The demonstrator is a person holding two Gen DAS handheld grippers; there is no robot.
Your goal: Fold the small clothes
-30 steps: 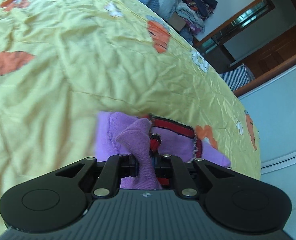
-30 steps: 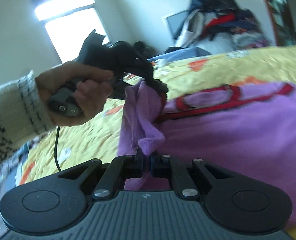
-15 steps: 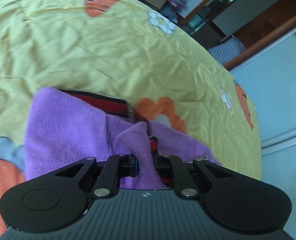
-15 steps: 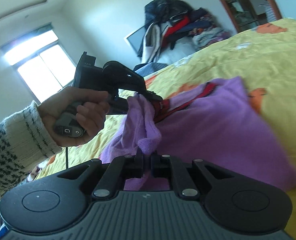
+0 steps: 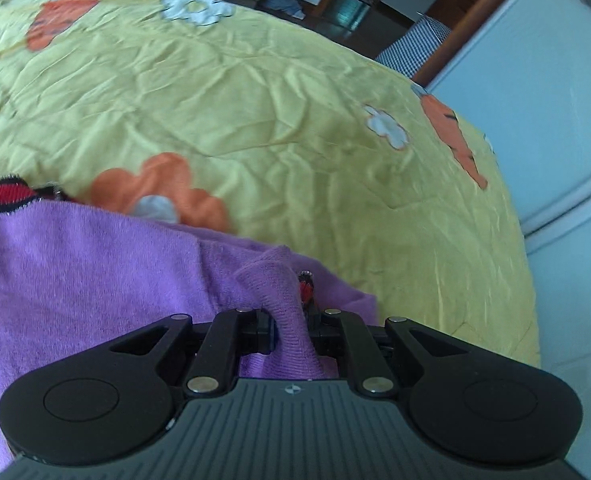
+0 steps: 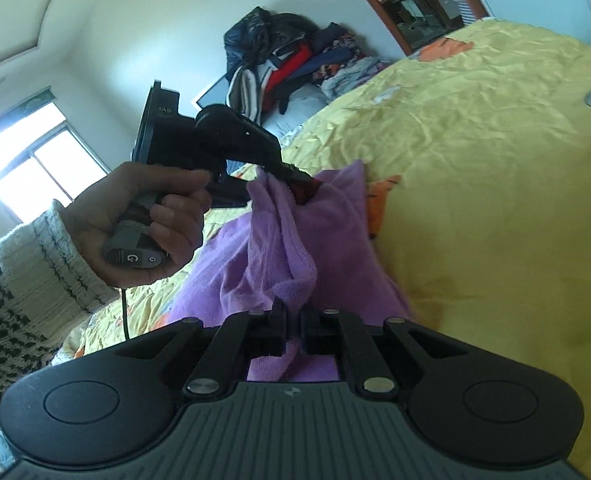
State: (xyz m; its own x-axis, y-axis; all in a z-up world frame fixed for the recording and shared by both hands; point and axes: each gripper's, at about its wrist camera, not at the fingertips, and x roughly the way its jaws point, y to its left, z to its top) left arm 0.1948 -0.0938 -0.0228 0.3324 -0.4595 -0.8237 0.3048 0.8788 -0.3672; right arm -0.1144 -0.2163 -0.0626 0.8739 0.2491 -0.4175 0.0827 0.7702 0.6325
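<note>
A small purple knitted garment (image 5: 87,264) with red and black trim (image 5: 5,196) lies partly on the yellow bedspread (image 5: 255,112). My left gripper (image 5: 293,320) is shut on a bunched purple edge with a bit of red trim. In the right wrist view the same garment (image 6: 327,232) hangs between both grippers. My right gripper (image 6: 293,322) is shut on a purple fold. The left gripper (image 6: 291,174), held by a hand (image 6: 151,216) in a knitted sleeve, pinches the trimmed corner above it.
The yellow bedspread with orange and white flower patches fills both views. A pile of clothes (image 6: 291,56) sits at the bed's far end. A pale wardrobe (image 5: 555,92) and a wooden door frame (image 5: 471,12) stand beyond the bed's edge. A window (image 6: 31,164) is at the left.
Both grippers have carried the purple garment across the bed, folding it over itself. More purple cloth now fills the lower left of the left wrist view. Both grips stay shut.
</note>
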